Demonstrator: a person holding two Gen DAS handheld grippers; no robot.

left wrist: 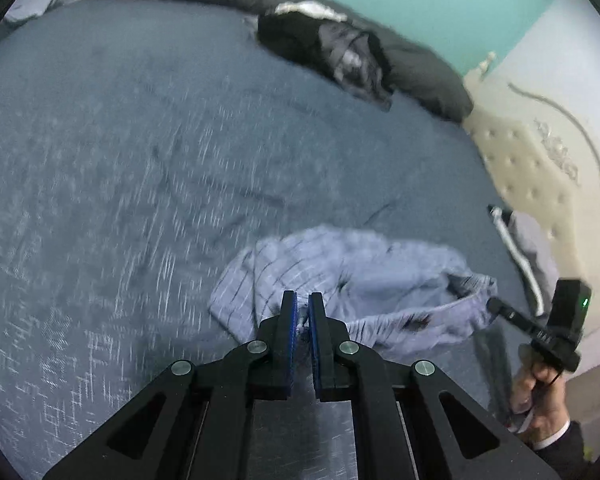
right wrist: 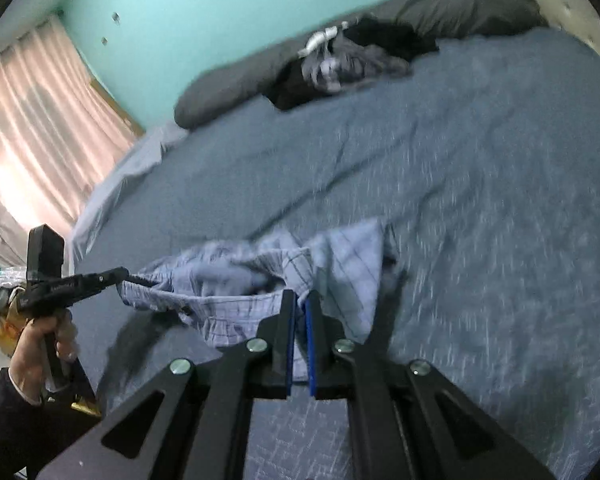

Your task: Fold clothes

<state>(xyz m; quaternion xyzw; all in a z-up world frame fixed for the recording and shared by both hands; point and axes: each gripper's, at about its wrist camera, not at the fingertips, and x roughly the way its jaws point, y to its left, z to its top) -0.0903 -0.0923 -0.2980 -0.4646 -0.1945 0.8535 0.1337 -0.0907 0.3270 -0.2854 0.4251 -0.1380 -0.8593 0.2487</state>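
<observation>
— Where's the garment?
— Light blue checked shorts (left wrist: 352,280), strung between both grippers just over the grey-blue bedspread (left wrist: 120,160).
— Left gripper (left wrist: 302,312)?
— Jaws clamped on a bunch of the cloth.
— Right gripper (right wrist: 300,316)?
— Jaws pinching the waistband edge.
— Anything else on the bed?
— Dark clothes pile (right wrist: 352,64) against the grey pillows (right wrist: 236,80).

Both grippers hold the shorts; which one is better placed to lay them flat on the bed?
Neither clearly: left gripper and right gripper each pinch the shorts, so both should probably lower together.
</observation>
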